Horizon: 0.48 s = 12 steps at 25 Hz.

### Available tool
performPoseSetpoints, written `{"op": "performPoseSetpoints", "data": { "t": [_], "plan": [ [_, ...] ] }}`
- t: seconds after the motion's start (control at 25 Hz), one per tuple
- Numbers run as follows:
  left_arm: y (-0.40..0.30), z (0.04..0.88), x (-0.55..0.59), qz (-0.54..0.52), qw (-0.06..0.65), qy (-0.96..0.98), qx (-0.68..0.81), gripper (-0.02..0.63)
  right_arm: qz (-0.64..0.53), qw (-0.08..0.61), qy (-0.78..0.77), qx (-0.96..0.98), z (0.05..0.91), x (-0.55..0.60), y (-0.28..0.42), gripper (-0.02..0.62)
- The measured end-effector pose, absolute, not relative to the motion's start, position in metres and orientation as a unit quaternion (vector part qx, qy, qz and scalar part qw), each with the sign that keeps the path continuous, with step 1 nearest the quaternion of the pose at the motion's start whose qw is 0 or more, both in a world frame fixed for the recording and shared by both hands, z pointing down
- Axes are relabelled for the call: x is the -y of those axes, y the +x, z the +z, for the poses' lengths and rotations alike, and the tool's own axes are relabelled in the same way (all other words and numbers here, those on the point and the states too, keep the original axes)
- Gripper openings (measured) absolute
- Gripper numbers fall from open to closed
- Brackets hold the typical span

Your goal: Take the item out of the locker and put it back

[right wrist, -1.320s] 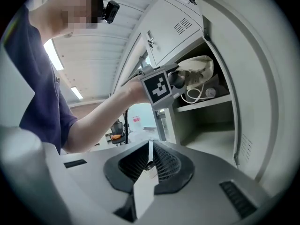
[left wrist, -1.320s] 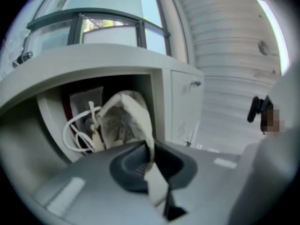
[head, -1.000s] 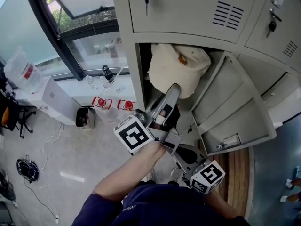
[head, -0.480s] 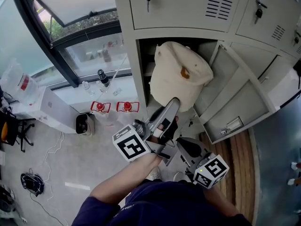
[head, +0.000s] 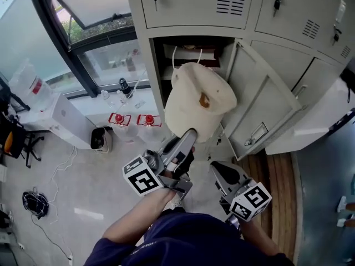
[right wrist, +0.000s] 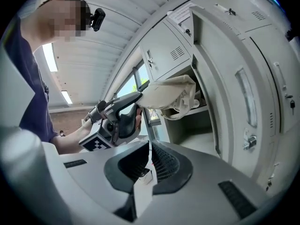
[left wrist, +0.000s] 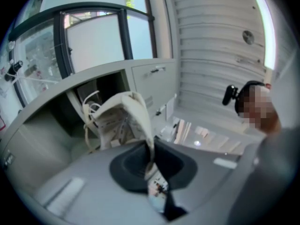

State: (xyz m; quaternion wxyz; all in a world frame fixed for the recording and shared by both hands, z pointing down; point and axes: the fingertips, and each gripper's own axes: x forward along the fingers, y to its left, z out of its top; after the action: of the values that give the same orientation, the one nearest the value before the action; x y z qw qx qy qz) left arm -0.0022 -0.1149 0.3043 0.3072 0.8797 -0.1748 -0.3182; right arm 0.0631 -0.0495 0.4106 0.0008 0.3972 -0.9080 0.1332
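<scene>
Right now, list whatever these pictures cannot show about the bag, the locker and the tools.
Bag contents: cloth covers them in the head view; blurred in the left gripper view.
Brown mark on the bag: too small to identify, head view.
Locker lower interior: the bag hides it, head view.
Left tool tips: tucked under the bag's fabric, head view.

Cream bag (head: 197, 101) across the locker opening (head: 161, 73)
</scene>
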Motion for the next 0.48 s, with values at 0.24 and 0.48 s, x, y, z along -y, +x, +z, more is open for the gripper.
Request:
{"op": "performPoseSetpoints", "data": {
  "t": [0.24, 0.48],
  "plan": [
    [0.006, 0.312, 0.055, -0.311, 0.286, 0.883, 0.205, 0.017, 0.131, 0.001, 0.375, 0.918, 0.412, 0.001, 0.09, 0.008],
    [0.009, 0.32, 0.002, -0.29, 0.266, 0.89, 0.228, 0.017, 0.123, 0.0, 0.36, 0.925, 0.41, -0.043, 0.101, 0.008]
  ]
}}
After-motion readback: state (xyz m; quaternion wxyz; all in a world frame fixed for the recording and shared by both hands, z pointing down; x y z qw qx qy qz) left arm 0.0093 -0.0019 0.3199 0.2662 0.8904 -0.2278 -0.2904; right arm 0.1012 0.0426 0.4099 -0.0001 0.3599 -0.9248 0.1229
